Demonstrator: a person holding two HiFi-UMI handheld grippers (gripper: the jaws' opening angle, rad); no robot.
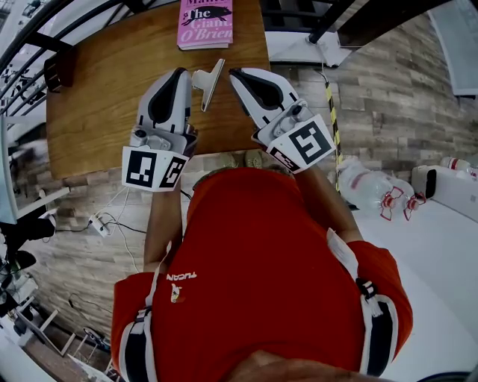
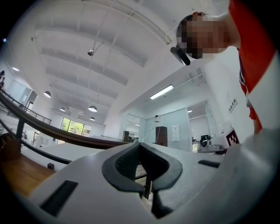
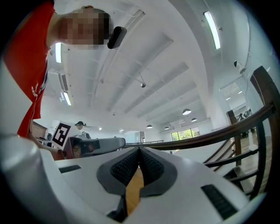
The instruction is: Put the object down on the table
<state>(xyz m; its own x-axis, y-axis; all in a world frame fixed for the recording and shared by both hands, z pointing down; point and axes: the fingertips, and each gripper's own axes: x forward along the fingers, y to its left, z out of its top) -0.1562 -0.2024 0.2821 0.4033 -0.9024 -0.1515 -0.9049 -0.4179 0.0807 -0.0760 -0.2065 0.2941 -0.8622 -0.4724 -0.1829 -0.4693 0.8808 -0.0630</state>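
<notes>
A pale grey flat object (image 1: 208,82) with a short handle rests on the wooden table (image 1: 104,112), between the two gripper tips. My left gripper (image 1: 182,73) is just left of it, jaws shut and empty; whether its tip touches the object I cannot tell. In the left gripper view the left gripper (image 2: 140,144) has its pads together with nothing between them. My right gripper (image 1: 234,72) sits just right of the object, apart from it. In the right gripper view the right gripper (image 3: 139,149) is shut too, with only table wood showing below the tips.
A pink book (image 1: 205,22) lies at the table's far edge. A dark block (image 1: 60,71) sits at the table's left edge beside black railings. On the floor are a power strip (image 1: 101,222) at the left and plastic bottles (image 1: 370,190) at the right.
</notes>
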